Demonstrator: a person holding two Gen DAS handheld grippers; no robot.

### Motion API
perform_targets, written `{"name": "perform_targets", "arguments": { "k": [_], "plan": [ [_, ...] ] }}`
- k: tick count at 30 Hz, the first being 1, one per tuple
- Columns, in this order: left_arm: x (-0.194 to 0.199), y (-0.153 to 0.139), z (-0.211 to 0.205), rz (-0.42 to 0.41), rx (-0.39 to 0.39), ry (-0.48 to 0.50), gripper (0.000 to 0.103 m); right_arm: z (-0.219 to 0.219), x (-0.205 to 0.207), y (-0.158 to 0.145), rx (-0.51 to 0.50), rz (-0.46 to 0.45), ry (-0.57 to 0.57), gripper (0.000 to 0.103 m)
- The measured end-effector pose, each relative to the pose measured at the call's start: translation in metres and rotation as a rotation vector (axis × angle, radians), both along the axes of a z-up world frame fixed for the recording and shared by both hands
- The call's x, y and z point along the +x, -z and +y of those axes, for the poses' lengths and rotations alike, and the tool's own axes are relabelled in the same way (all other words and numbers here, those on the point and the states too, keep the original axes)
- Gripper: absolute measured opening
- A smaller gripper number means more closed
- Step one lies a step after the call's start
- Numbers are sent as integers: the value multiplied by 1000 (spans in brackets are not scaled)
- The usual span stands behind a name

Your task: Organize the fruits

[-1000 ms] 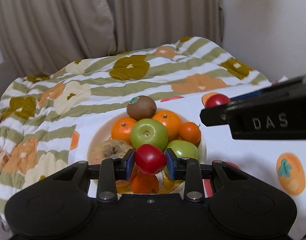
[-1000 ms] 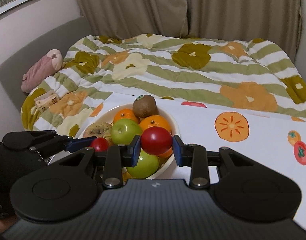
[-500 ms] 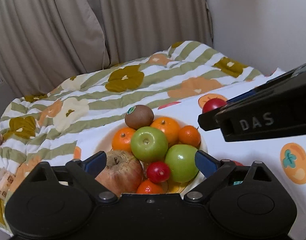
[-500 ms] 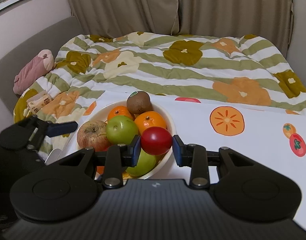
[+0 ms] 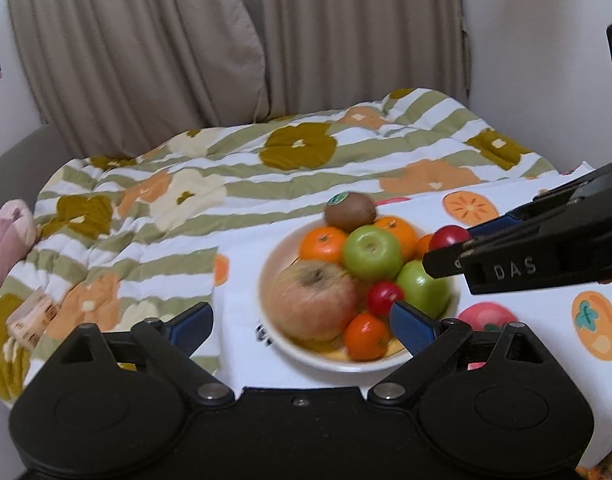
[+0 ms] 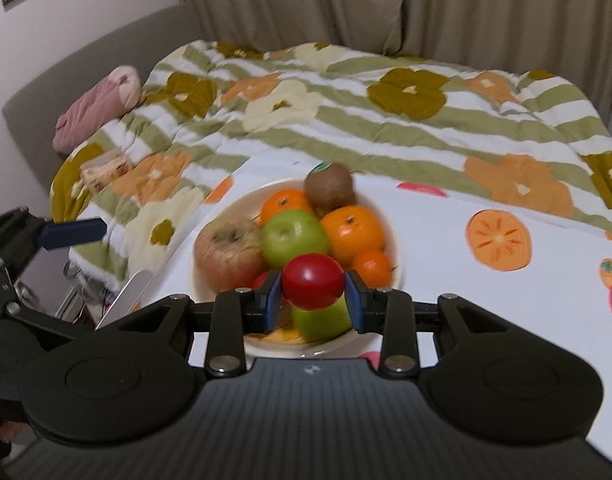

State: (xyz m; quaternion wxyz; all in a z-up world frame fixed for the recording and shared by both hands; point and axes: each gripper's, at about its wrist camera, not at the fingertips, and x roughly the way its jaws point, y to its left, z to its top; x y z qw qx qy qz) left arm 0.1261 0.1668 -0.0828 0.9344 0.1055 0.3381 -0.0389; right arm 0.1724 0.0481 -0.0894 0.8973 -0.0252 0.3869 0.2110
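A cream bowl [image 5: 274,264] [image 6: 226,208] holds a kiwi [image 5: 350,211], several oranges, two green apples, a brownish apple [image 5: 312,300] and a small red tomato [image 5: 385,298]. My left gripper [image 5: 302,322] is open and empty, just in front of the bowl. My right gripper [image 6: 313,299] is shut on a second red tomato [image 6: 313,287] and holds it above the bowl's near right side. That tomato [image 5: 450,237] and the right gripper's fingers [image 5: 546,252] also show at the right of the left wrist view.
The bowl stands on a white cloth printed with fruit [image 6: 498,240]. Behind it lies a striped flowered quilt [image 6: 346,112] on a sofa, with a pink bundle [image 6: 98,108] and a small box [image 6: 106,168] at the left. Curtains hang behind.
My left gripper opened and let its red tomato go into the bowl, then drew back and to the left. My right gripper still holds its tomato and has moved over the bowl.
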Motion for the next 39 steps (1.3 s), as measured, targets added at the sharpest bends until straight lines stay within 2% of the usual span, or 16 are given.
{"name": "perform_targets", "arguments": {
  "k": [8,12,14,16,26,27,32,39],
  "plan": [
    [-5,12,16,32,7,-24,98,18,-3,21,-11,36,-38,50],
    [-6,16,23,48,-10,-26,98,20,-2,23,-18,32,-34,92],
    [-6,18,26,53,-19,-23,98,20,-3,22,-14,33,-33,93],
    [-6,18,28,56,-26,-23,98,19,-3,22,-13,39,-17,99],
    [-17,-6,15,21,-32,-63,98,-4,-22,-9,17,-10,4,100],
    [-20,-11,11,16,-29,-73,98,-9,-25,-14,24,-16,3,103],
    [-39,-33,-6,-9,-61,-94,98,-37,-47,-43,32,-75,37,103],
    [-64,-70,-36,-66,-85,-113,100,-91,-82,-87,28,-143,142,103]
  ]
}}
